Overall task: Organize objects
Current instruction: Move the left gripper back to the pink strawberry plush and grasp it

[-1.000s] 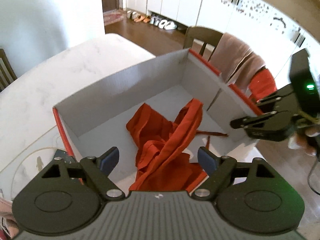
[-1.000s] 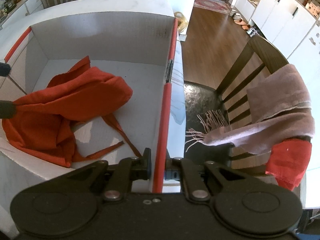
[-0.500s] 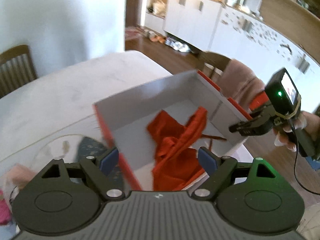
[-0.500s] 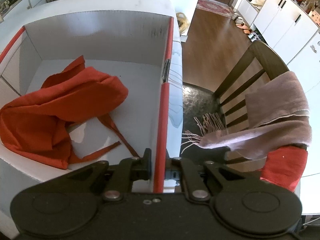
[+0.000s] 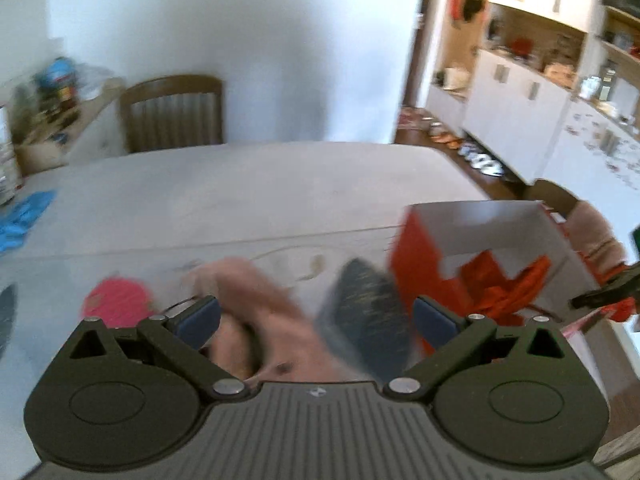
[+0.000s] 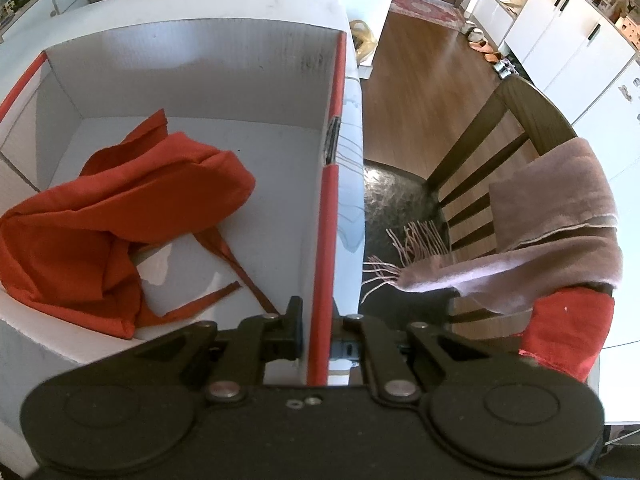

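A white box (image 6: 200,68) with a red outside stands on the white table (image 5: 240,192). An orange cloth (image 6: 120,220) lies crumpled inside it. My right gripper (image 6: 318,332) is shut on the box's red-edged right wall near the front corner. In the blurred left wrist view the box (image 5: 416,264) is at the right, with the orange cloth (image 5: 504,284) in it. My left gripper (image 5: 316,316) hangs over the table left of the box, its jaws opening wide and holding nothing. Beyond the jaws lie a pale pink cloth (image 5: 260,308) and a dark grey-blue cloth (image 5: 364,308).
A bright pink item (image 5: 116,304) and a blue cloth (image 5: 24,216) lie on the table's left side. A wooden chair (image 6: 512,128) right of the box carries a fringed pinkish scarf (image 6: 560,232) and a red cloth (image 6: 568,332). Another chair (image 5: 172,112) stands behind the table.
My left gripper has swung left and up, away from the box, and now faces the cloths on the table; its jaws have widened. The right gripper has kept its hold on the box wall.
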Motion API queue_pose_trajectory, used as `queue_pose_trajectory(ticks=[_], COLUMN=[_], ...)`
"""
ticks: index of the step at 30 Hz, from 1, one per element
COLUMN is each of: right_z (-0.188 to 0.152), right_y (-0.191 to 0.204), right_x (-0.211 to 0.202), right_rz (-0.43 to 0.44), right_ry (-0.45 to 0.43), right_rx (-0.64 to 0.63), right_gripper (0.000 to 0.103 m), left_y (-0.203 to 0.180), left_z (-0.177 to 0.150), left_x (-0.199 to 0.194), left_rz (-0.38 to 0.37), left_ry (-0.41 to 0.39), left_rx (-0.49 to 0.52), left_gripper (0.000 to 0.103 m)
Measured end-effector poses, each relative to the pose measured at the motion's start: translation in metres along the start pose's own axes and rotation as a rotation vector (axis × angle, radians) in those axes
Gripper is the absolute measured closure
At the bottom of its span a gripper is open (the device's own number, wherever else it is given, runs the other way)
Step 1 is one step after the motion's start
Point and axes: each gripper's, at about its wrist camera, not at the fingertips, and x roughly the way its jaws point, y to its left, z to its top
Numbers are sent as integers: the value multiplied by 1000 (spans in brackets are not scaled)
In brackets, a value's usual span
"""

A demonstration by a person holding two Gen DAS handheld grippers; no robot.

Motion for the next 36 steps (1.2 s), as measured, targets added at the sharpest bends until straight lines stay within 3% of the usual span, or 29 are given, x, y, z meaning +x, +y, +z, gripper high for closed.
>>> queue_pose_trajectory(ticks=[7,18,28,36], right_z=[1,2,2,3], right_y=[2,4,7,10], right_x=[1,6,15,18], right_rz=[-10,-33,-57,-79], right_ry=[11,27,49,62], right_rx=[3,29,43,49], right_gripper=[94,93,91,90], left_y=[64,139,160,176], left_z=[-14,-8,-7,-11], left_x=[7,54,114,133], left_rz=[82,180,200,198], left_ry=[48,71,187,229], left_rx=[-61,-37,0,-30], left_gripper=[0,0,0,1])
